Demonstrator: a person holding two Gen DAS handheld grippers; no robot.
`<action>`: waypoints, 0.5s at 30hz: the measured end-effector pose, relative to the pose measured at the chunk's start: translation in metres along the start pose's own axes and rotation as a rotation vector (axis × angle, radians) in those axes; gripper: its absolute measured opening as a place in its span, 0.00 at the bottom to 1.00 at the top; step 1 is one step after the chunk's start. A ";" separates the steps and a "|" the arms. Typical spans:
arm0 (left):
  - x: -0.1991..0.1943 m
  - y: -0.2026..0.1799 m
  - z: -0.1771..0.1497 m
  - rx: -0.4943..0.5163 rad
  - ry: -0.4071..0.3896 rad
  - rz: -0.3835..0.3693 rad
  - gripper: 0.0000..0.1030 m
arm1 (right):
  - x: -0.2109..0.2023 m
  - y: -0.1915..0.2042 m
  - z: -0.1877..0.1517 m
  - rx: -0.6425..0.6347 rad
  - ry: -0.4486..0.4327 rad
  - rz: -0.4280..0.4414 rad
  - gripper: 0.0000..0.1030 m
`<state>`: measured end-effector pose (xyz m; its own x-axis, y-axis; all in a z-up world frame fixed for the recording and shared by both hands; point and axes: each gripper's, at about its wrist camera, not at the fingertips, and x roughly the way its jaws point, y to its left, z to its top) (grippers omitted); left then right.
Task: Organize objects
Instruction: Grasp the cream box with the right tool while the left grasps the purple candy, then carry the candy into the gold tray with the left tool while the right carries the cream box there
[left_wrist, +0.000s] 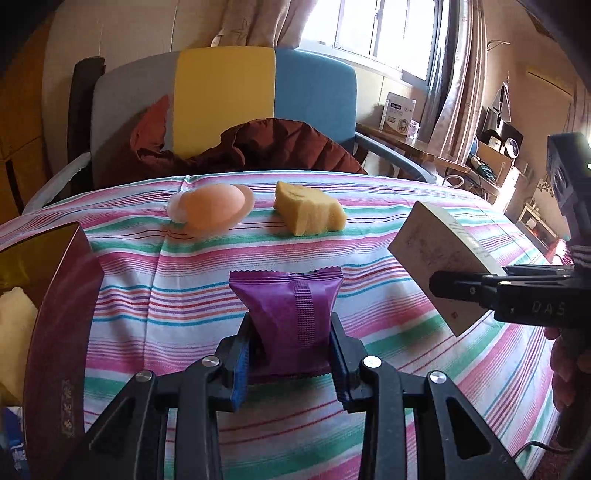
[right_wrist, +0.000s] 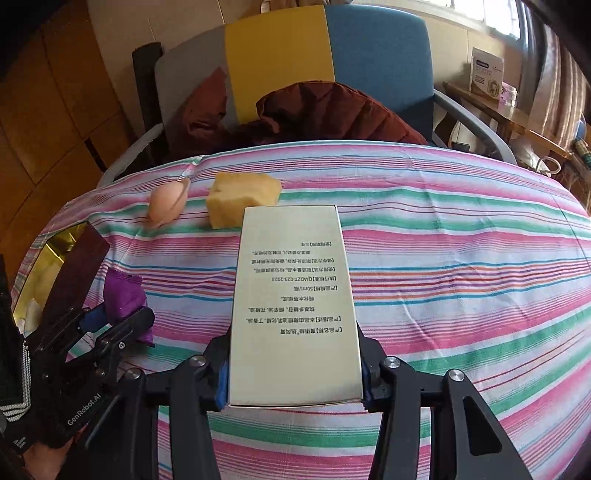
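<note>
Left wrist view: the crinkled purple foil packet (left_wrist: 291, 317) is pinched by the left gripper (left_wrist: 291, 363) above the striped cloth (left_wrist: 424, 369); the right gripper (right_wrist: 293, 373) clamps the pale printed carton (right_wrist: 293, 302). Both grips should be kept firm until the dark red open box (left_wrist: 62, 295) is reached.

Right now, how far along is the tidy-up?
Done: a pale item already sits in the dark red box. In hand: left gripper is shut on the purple packet; right gripper is shut on the white carton. Left: the yellow sponge and the orange silicone piece lie loose on the striped cloth.
</note>
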<state>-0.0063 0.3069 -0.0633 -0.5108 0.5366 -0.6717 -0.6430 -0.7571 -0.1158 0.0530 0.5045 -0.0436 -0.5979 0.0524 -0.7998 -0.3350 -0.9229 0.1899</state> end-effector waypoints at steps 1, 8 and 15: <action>-0.002 0.002 -0.002 0.000 -0.003 0.001 0.35 | 0.001 0.002 -0.002 0.016 0.011 0.021 0.49; -0.017 0.003 -0.010 0.001 -0.023 0.000 0.35 | 0.002 0.032 -0.016 -0.055 0.021 0.037 0.49; -0.049 0.004 -0.023 0.000 -0.041 -0.038 0.35 | 0.007 0.044 -0.023 -0.093 0.031 0.041 0.49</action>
<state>0.0292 0.2693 -0.0480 -0.5088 0.5800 -0.6362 -0.6623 -0.7358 -0.1412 0.0513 0.4555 -0.0539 -0.5867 0.0031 -0.8098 -0.2406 -0.9555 0.1706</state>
